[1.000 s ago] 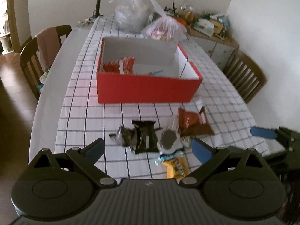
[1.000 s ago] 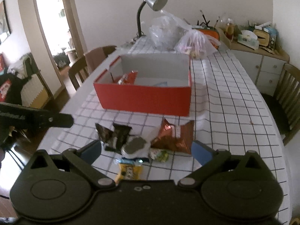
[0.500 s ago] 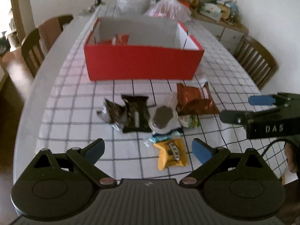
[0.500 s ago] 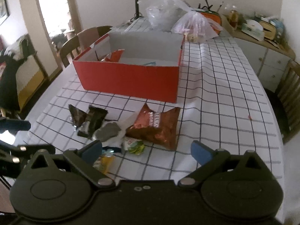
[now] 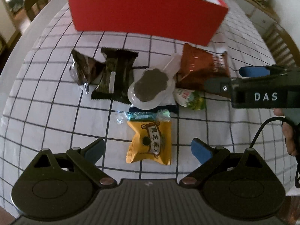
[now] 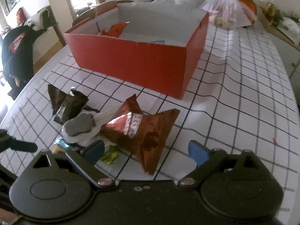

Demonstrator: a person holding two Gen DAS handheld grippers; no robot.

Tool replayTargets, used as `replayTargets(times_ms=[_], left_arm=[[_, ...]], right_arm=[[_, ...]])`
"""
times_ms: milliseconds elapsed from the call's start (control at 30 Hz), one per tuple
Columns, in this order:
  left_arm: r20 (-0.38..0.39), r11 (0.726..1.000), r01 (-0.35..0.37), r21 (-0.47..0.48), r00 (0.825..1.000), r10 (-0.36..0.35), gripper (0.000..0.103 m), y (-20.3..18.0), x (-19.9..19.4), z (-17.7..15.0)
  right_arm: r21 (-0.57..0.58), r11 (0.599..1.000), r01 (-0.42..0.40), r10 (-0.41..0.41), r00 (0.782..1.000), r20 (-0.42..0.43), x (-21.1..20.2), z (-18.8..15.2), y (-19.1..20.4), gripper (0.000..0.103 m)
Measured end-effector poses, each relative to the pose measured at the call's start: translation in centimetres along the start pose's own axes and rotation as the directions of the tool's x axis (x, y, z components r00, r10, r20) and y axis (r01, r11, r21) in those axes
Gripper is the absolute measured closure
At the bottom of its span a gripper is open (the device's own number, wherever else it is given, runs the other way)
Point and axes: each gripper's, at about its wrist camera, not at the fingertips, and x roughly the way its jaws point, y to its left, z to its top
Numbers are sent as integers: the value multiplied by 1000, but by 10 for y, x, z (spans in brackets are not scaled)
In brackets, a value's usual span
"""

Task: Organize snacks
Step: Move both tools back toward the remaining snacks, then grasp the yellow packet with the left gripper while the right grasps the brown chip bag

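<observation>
A pile of snacks lies on the checked tablecloth before a red box [image 5: 146,11]. My left gripper [image 5: 148,148] is open, its fingers either side of a yellow packet [image 5: 150,142]. Beyond it lie a teal candy [image 5: 144,115], a clear-wrapped grey cake [image 5: 150,86], two dark packets [image 5: 116,75] and a green sweet [image 5: 189,97]. My right gripper [image 6: 146,150] is open, low over a brown chip bag [image 6: 142,129], which also shows in the left wrist view [image 5: 202,67]. The red box [image 6: 135,56] holds an orange packet [image 6: 114,30]. The right gripper shows in the left wrist view [image 5: 243,78].
Plastic bags [image 6: 228,15] sit behind the box at the far end of the table. Wooden chairs [image 5: 283,43] stand at both sides. A cabinet with clutter [image 6: 286,30] is at the far right. A dark garment [image 6: 16,52] hangs at the left.
Both grippers have moved down and forward toward the snack pile. The left one now straddles the yellow packet; the right one has closed in on the brown chip bag.
</observation>
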Motion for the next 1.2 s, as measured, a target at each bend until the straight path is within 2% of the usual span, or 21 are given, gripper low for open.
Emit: replayTargets(times_ms=[133,200,267,333,467,533,867,933,1200], left_arm=[[-26,999,-28,-35,999,27,19,-1,8,3],[-18,999,-45,-29,999,45,19,-3,9,3],[-14,998,-58,-24,998,58,25,-6,8,2],[-7,997,-68,-20,998,68,29,-8,7,2],[4,997,-81,-2,997,81,48,-15,4,0],[5,997,-81,2,997,81,52,-17,3,1],[35,996,-46,-77,998,49,66,-7,-3,-3],[39,995,-39,-92,998,43,68,-5,-5,-4],[50,992,-26,-123,998,32,70,0,-13,-8]], right_arm=[[4,999,-47,47,999,-13,16,8,-6,7],[9,998,-61,61,998,-26,23,10,-9,8],[18,997,-79,79,996,-35,27,10,-12,8],[21,995,-96,97,995,-39,30,10,-12,12],[16,993,-116,117,992,-38,32,10,-11,22],[20,993,-116,117,993,-35,32,10,-11,27],[48,991,-125,126,992,-24,21,9,-13,48],[57,990,-128,129,992,-16,17,8,-13,55],[72,989,-129,129,992,8,4,0,-13,59]])
